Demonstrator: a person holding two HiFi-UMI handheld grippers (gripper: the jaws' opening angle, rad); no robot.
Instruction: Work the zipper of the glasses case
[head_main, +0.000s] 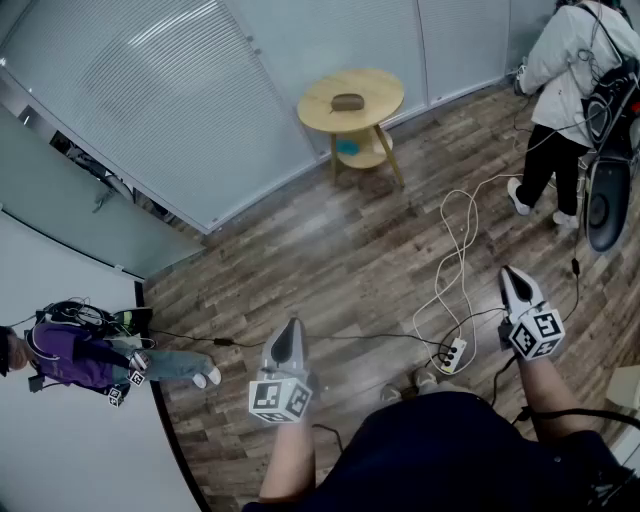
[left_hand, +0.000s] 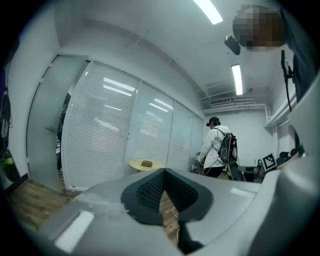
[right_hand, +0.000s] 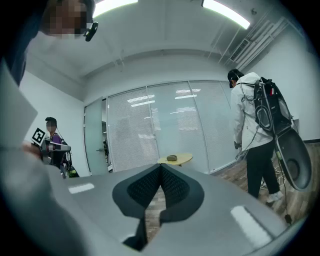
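Note:
A small brown glasses case (head_main: 347, 101) lies on top of a round wooden side table (head_main: 380, 85) far across the room; the case (left_hand: 146, 163) shows tiny in the left gripper view and the case (right_hand: 171, 158) again in the right gripper view. My left gripper (head_main: 289, 329) is held out over the floor at the lower middle, its jaws shut with nothing between them. My right gripper (head_main: 512, 275) is out at the lower right, also shut and empty. Both are far from the table.
Wood plank floor with a white cable (head_main: 455, 250) and a power strip (head_main: 452, 354) lying between me and the table. A person in a white jacket (head_main: 565, 70) stands at the upper right. Another person in purple (head_main: 70, 357) sits at the left. Glass walls with blinds (head_main: 160, 90) run behind the table.

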